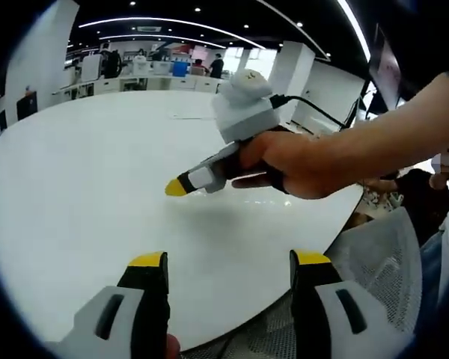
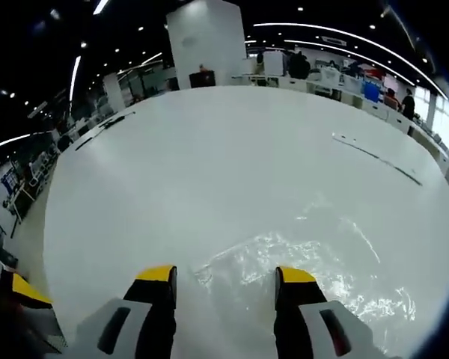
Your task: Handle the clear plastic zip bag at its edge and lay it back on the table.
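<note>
Zip bag [image 2: 307, 273] lies flat on the white table [image 2: 209, 164], clear and crinkly, just ahead of the right gripper [image 2: 226, 275] and reaching off to its right. Looks like the approach step — nothing lifted yet, no edge taken. Right gripper's jaws are spread wide w/ nothing between them but the bag's near wrinkled edge lying on the table; can't tell if the tips touch the plastic.

Left gripper [image 1: 230, 260] hangs over the near side of the table, jaws also spread apart, empty. In the left gripper view the right gripper comes in from the right, held in a hand [image 1: 299, 161], nose angled down toward the tabletop.

Next move, I'd guess: ease the right jaws down onto that near edge & close on one thin layer — slippery stuff, easy to skid off or bunch.
</note>
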### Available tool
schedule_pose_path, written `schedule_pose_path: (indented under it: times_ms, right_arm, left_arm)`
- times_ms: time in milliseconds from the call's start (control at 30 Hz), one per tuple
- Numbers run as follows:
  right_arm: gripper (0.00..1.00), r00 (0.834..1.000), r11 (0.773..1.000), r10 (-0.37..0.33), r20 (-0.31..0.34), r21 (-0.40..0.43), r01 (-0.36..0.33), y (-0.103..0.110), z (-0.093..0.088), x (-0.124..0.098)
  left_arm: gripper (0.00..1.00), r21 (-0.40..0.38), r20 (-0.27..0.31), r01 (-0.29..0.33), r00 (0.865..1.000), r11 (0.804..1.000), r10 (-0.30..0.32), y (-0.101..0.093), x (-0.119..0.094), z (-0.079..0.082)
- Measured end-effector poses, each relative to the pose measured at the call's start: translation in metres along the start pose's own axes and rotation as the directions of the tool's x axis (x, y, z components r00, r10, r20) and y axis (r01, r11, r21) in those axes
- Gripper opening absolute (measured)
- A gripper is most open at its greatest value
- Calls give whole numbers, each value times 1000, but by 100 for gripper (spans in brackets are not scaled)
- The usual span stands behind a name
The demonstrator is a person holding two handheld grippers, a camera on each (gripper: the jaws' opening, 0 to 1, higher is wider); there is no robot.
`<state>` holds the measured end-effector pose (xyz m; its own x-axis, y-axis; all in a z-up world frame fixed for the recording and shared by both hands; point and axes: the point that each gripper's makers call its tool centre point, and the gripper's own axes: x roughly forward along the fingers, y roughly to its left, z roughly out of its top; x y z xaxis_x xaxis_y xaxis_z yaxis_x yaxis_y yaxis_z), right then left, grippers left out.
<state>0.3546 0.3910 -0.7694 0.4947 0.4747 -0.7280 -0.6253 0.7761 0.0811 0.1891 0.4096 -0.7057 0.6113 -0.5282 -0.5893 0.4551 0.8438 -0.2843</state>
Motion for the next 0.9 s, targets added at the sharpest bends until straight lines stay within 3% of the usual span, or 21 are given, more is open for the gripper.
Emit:
schedule_pose_path:
  times_ms: [300, 367, 900]
  right_arm:
    - [35, 999, 999, -33, 36, -35, 34, -8, 1, 3]
    - [31, 999, 994, -42, 27, -95, 45, -9, 0, 2]
    - [2, 1000, 994, -1, 13, -111, 2, -10, -1, 10]
  left_arm:
    - [65, -18, 0, 3, 1000, 1000, -3, 0, 1, 0]
    - [65, -20, -1, 4, 1000, 1000, -4, 0, 0, 0]
    - [64, -30, 3, 3, 1000, 1000, -3, 2, 0, 0]
